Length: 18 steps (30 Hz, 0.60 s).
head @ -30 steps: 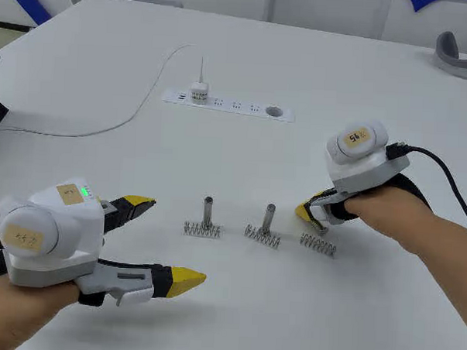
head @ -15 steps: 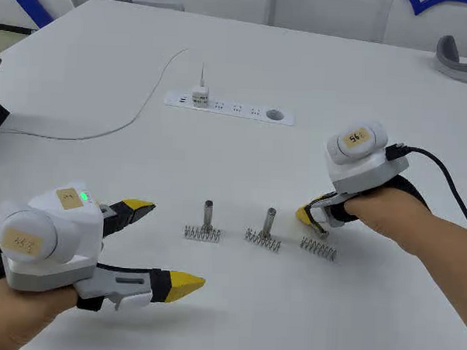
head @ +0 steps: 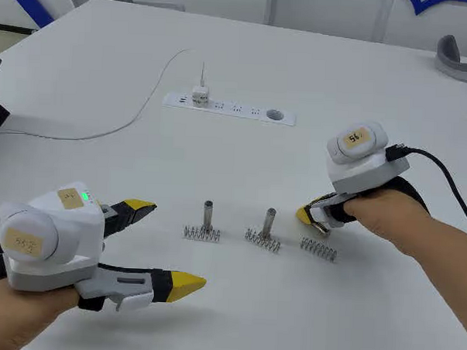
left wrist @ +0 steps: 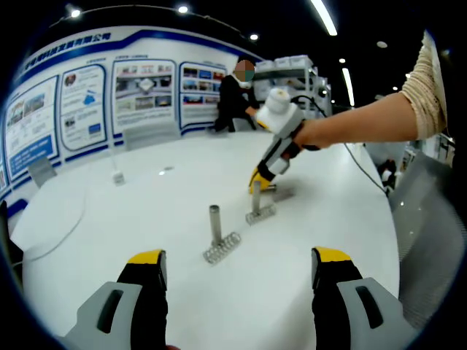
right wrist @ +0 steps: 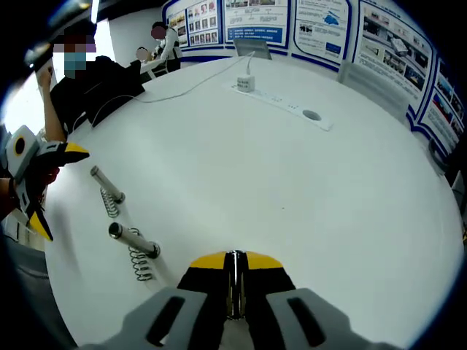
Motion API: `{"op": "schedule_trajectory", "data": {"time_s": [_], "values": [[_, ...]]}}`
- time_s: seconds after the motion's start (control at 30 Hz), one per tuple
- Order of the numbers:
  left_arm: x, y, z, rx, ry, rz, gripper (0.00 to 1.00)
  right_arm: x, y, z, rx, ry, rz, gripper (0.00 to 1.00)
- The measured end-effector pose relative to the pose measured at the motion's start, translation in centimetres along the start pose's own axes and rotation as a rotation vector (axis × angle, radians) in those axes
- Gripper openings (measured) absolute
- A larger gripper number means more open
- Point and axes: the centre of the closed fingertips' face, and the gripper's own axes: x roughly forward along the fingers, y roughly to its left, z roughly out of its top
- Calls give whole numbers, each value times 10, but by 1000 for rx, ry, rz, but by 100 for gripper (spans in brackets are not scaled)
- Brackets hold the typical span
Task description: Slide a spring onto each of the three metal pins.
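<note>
We see one white table (head: pixel 315 78), and all the other things are on it or above it. There are two grippers. The left gripper (head: pixel 164 243) is at the near left side, a little above the table, and its two yellow-tipped jaws stand wide apart with nothing between them. The right gripper (head: pixel 311 219) is at the right side, with its tips pointing down close to the table. Its jaws are pressed nearly together, and in the right gripper view we see a thin metal piece between them. We take this for the third pin (right wrist: pixel 233 281).

At the far side lies one long power strip (head: pixel 244 109). It holds one white plug (head: pixel 199 90) at its left end, and one thin cable (head: pixel 135 116) runs from there to the left. One grey curved object (head: pixel 459 57) is at the far right corner.

We count three pins in all. Two of them stand upright on the table between the grippers: the left pin (head: pixel 208 213) and the middle pin (head: pixel 269 221).

We count three springs, and all lie flat on the table. The left spring (head: pixel 201 233) is just at the near side of the left pin's foot. The middle spring (head: pixel 262 240) is at the middle pin's foot. The right spring (head: pixel 318 250) lies just near of the right gripper's tips. No spring is on a pin.
</note>
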Motion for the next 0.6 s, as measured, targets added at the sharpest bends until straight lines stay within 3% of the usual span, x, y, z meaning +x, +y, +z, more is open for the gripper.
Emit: {"op": "schedule_trajectory", "data": {"time_s": [0.23, 0.6], "values": [[-1, 1, 0, -3, -1, 4, 83, -6, 4, 3, -15, -20, 1, 9], [-1, -1, 3, 4, -8, -1, 82, -30, 5, 11, -24, -79, -15, 9]]}}
